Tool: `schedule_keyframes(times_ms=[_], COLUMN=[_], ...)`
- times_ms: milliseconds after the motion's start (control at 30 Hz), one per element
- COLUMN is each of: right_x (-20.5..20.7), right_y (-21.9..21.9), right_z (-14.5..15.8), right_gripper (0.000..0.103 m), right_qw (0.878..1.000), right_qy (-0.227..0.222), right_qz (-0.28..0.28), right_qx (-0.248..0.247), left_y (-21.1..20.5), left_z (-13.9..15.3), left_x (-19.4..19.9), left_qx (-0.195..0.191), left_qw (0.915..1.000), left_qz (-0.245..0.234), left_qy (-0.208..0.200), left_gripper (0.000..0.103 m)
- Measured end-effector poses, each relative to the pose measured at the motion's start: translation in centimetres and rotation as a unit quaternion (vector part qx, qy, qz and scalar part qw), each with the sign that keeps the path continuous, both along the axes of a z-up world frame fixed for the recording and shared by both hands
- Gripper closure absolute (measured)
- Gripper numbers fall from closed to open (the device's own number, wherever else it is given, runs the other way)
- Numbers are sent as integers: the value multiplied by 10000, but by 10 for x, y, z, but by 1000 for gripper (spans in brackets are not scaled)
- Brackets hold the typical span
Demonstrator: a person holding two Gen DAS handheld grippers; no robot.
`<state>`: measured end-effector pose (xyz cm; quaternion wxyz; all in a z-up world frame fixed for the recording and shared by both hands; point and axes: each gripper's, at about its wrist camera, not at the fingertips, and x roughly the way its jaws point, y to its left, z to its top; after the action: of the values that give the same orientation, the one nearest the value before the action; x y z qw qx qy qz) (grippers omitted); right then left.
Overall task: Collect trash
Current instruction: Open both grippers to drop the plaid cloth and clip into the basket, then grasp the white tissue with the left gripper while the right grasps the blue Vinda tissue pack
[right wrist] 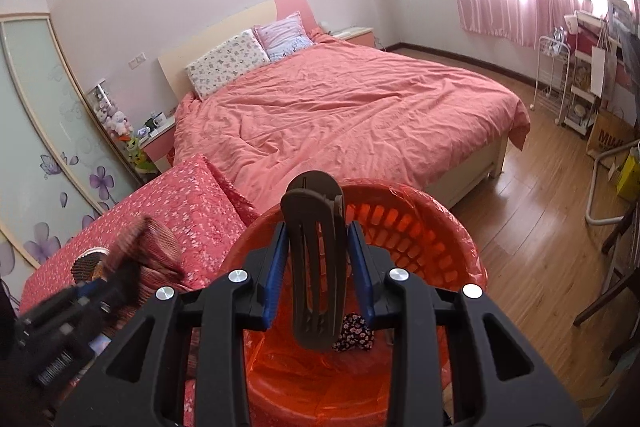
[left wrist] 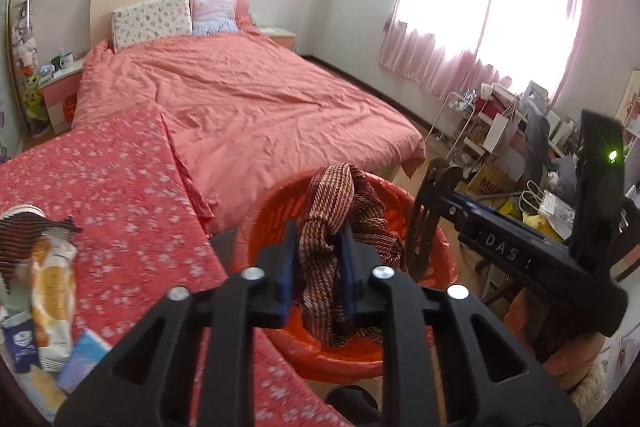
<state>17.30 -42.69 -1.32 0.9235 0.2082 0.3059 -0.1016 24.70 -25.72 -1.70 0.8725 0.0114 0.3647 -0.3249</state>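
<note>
Woven red-and-cream striped cloth [left wrist: 340,247] hangs between the blue pads of the left gripper [left wrist: 318,259], directly above the round orange plastic basket [left wrist: 436,259] lined with an orange bag; the pads bracket the fabric, but whether they press on it cannot be told. Beyond and right of this gripper, the right gripper [right wrist: 318,263] is clenched on one grey-brown plastic hair clip [right wrist: 316,267], held upright between its blue pads over the same basket's open mouth [right wrist: 408,223]. One small dark floral fabric piece [right wrist: 354,335] lies on the basket floor, just below and right of the clip.

Counted: two grippers, one basket, one striped cloth, one clip, one floral piece. Left of the left gripper, several packets and wrappers [left wrist: 52,291] lie on the red floral-print cover [left wrist: 120,167], their number not clear.

Both grippers point forward and downward toward the basket, side by side. A hand [left wrist: 568,351] wraps the right gripper's handle, low at the right of the left wrist view. Behind the basket stands one bed with a salmon-pink quilt [right wrist: 352,115] and two pillows [right wrist: 228,61].
</note>
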Motion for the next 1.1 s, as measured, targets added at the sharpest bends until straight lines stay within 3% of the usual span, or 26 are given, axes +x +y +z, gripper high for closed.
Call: schedule_keyframes(times_ms=[67,233,400,700,1100], right_x=[1,-13,-20,-24,-18], right_y=[-7,-13,-3,50,162], right_z=[-2,-4,1,10,-2], right_gripper=[58,49,49,47,46], right_qw=[9999,9997,9998,9991,9899], right_qy=[14,9,-8,-50,190], right_qz=[-53,-214,-190,301,1308], right_qx=[104,146,68,-297,-515], left_y=[-7,8,49,142,298], left_z=[-8,-14,-6,9,-15], left_x=[6,12,3,-21,-28], left_qx=[90,237,291,454,725], left_qw=[9999,9993,9980,9908,9643], left_qz=[44,278,545,1212,2533], left_qy=[64,45,-131,-392,-278], left_gripper=[67,60,59,54,51])
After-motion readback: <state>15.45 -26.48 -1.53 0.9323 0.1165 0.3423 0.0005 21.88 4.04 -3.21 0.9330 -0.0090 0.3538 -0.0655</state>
